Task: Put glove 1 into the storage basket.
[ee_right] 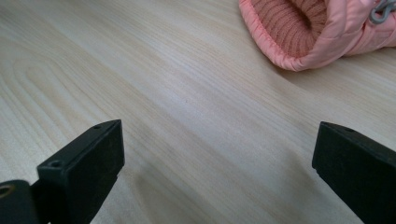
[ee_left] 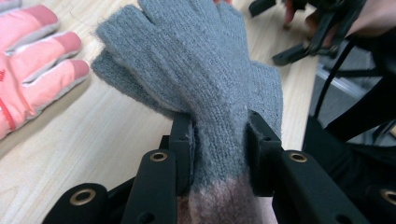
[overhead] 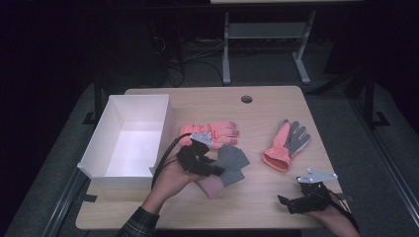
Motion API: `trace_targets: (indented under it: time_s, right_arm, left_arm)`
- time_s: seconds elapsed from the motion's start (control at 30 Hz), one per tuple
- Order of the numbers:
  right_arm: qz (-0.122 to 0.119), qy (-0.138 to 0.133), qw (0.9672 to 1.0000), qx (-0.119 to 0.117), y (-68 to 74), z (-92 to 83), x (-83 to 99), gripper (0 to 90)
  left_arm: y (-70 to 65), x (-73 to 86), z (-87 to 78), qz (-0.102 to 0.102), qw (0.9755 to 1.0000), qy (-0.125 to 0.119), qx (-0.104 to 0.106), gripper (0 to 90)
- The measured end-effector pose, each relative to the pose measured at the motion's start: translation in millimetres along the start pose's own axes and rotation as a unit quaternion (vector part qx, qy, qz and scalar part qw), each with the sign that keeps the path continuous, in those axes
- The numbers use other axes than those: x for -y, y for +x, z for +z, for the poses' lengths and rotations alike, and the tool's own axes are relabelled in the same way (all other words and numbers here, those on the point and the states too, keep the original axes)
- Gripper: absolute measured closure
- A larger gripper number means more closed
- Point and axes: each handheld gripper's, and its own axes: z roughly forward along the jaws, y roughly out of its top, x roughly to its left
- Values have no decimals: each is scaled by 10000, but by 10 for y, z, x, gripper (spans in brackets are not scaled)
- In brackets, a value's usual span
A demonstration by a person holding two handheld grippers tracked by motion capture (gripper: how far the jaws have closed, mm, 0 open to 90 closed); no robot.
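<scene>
Here the white box point(overhead: 129, 140) sits at the table's point(overhead: 257, 207) left with bare walls and floor. Beside it, the left gripper point(overhead: 210, 168) clamps the grey knit glove point(ee_left: 205, 74); the right gripper point(overhead: 291, 203) rests level, jaws apart.

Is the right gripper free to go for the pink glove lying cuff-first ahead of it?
Probably yes. The right gripper is open with nothing between its jaws, and bare table lies between it and the pink glove's cuff. The left gripper is off aside, clamped on the grey knit glove.
</scene>
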Motion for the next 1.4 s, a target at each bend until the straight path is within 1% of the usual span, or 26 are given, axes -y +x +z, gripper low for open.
trace_targets:
  time_s: [0.1, 0.13, 0.2, 0.3, 0.33, 0.37, 0.4, 0.47, 0.53, 0.6, 0.67, 0.8, 0.87, 0.9, 1.13, 1.2, 1.4]
  right_arm:
    - [20, 13, 10000, -4, 4, 4, -2, 19]
    - [-16, 1, 10000, -15, 2, 5, 0, 19]
    - [-7, 26, 10000, -25, 4, 10, -1, 19]
    - [-5, 16, 10000, -31, 11, -6, -4, 19]
    - [-47, -16, 10000, -44, 3, -16, -3, 20]
    - [-22, -35, 10000, -42, -2, -27, -6, 20]
    - [11, -54, 10000, -29, -10, -27, -11, 19]
    - [42, -36, 10000, -36, -20, -17, -13, 20]
    - [27, -2, 10000, -42, -25, -6, -15, 19]
    - [12, 0, 10000, -27, -34, -3, -14, 20]
    - [74, 6, 10000, -34, -43, -10, -11, 19]
    - [103, 0, 9999, -38, -66, -9, -11, 20]
    - [93, -12, 9999, -46, -68, -6, -14, 20]
    - [44, -32, 10000, -54, -71, -4, -14, 20]
    - [35, -26, 10000, -86, -60, -4, -15, 20]
    - [22, -15, 9999, -97, -59, -2, -10, 20]
    - [25, -3, 10000, -96, -65, 7, -10, 20]
  left_arm:
    - [36, -8, -65, -84, 9999, -80, -81, 682]
    - [53, -5, -80, -87, 9999, -108, -85, 682]
    - [60, -11, -109, -105, 9998, -80, -143, 682]
    - [56, -36, -180, -96, 9996, -170, -203, 682]
    - [57, -47, -215, -80, 9996, -197, -204, 682]
    - [56, -57, -248, -92, 9994, -260, -222, 681]
    - [60, -67, -292, -83, 9993, -253, -264, 681]
    - [72, -82, -376, -70, 9991, -291, -311, 681]
    - [91, -89, -479, -94, 9986, -324, -398, 681]
    - [104, -89, -547, -91, 9983, -340, -463, 681]
    - [123, -86, -623, -116, 9980, -370, -505, 681]
    - [175, -76, -752, -171, 9971, -416, -614, 681]
    - [205, -69, -812, -198, 9965, -477, -664, 681]
    - [223, -69, -840, -204, 9965, -472, -663, 682]
    - [322, -85, -1067, -319, 9940, -573, -875, 682]
    - [347, -89, -1134, -365, 9926, -641, -962, 682]
    - [446, -17, -1277, -507, 9897, -697, -1145, 682]
